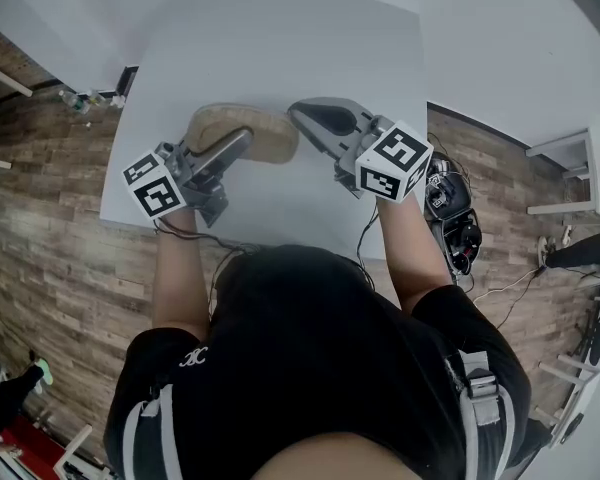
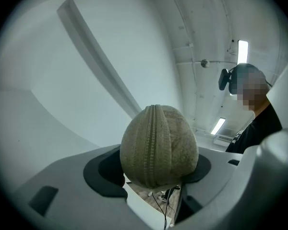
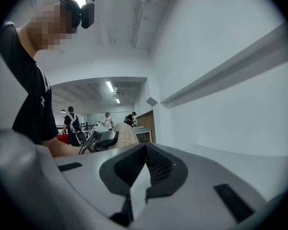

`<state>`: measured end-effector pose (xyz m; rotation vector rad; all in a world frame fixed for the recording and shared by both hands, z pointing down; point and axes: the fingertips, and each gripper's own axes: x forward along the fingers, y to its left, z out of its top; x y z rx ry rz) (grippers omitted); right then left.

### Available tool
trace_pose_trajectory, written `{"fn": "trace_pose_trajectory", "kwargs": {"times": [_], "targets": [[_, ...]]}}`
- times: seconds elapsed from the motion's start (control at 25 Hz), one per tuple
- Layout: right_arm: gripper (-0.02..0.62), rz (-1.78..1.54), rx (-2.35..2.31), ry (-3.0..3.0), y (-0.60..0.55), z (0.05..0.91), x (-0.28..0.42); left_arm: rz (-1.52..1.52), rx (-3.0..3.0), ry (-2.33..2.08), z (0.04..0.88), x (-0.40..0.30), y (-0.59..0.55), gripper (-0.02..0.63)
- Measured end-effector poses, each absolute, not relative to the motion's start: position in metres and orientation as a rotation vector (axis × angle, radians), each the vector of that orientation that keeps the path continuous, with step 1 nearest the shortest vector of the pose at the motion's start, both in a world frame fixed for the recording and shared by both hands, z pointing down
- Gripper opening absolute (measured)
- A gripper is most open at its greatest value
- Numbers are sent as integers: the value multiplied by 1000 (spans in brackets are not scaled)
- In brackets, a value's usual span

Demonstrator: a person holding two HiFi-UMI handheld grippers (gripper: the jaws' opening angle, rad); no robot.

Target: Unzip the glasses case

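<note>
— Where's the case?
— Over the white table (image 1: 280, 38). The tan glasses case (image 2: 180, 143) is clamped end-on between the left gripper's (image 1: 228, 146) wide-set jaws, with its zipper (image 2: 155, 147) facing that camera.
— And the right gripper (image 3: 145, 169)?
— Jaws pressed together, empty, tip just beside the case's other end.

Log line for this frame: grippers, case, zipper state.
left gripper: shut on glasses case | right gripper: shut, empty, tips near case's end | zipper: closed on visible end
</note>
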<state>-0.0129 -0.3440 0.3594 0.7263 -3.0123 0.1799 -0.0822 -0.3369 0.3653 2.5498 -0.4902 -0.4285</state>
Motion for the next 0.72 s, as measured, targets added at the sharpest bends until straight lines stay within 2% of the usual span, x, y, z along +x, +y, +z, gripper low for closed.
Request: {"fn": "trace_pose_trajectory", "kwargs": {"times": [0.44,0.72], "targets": [[17,125,657,-2975,-340,362,-24,-188,2633,-493,380,-64,-329,288],[17,88,603,-2969,-331,361,-32,128,2737,-501,405,-38,-316,288]]}}
